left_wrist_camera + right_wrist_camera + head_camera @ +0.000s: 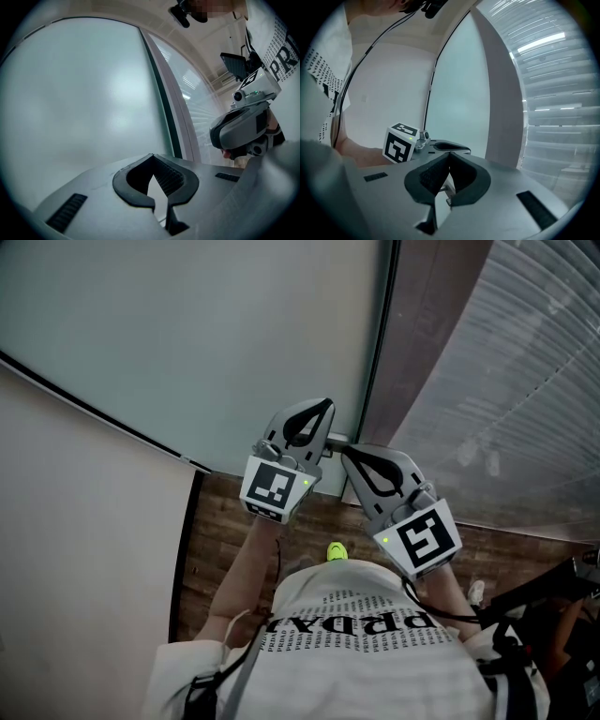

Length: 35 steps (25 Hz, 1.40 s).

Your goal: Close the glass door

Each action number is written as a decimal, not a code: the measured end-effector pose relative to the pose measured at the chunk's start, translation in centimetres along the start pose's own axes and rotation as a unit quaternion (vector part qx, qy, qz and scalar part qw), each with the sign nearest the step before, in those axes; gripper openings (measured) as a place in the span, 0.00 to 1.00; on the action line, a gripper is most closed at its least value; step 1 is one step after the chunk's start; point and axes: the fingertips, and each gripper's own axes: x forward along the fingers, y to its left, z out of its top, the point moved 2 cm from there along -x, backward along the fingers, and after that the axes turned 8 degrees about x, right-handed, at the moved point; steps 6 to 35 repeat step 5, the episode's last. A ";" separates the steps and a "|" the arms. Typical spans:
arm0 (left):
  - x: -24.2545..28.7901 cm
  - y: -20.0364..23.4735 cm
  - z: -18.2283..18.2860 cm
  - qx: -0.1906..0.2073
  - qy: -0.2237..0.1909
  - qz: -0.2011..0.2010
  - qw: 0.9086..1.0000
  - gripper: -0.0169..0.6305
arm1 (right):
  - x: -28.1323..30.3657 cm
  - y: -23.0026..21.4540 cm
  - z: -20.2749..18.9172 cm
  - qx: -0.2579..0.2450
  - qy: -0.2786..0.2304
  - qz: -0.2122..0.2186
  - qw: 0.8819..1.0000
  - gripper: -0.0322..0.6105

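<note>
The frosted glass door (206,334) fills the upper left, with its dark edge strip (378,343) running down the middle. My left gripper (326,405) points at the pane just left of that strip, its jaws shut on nothing (153,157). Beside it and slightly lower, my right gripper (345,454) also has its tips together (449,154). A small metal fitting (334,439) sits on the door edge between the two tips. It also shows through the right gripper's hollow as a metal piece (447,190). I cannot tell whether either gripper touches it.
A ribbed translucent panel (506,381) stands right of the door edge. A white wall (84,521) runs along the left. Wooden floor (225,521) lies below, with a yellow-green shoe tip (337,551). Dark objects (553,596) sit at the lower right.
</note>
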 end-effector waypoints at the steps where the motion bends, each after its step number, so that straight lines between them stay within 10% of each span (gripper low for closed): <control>1: 0.0 0.0 0.0 0.000 0.000 0.000 1.000 0.03 | 0.0 0.0 0.0 0.001 0.000 -0.001 1.000 0.05; 35: 0.0 0.0 0.0 -0.001 -0.003 -0.001 1.000 0.03 | 0.0 -0.3 -0.1 0.001 0.002 -0.006 1.000 0.05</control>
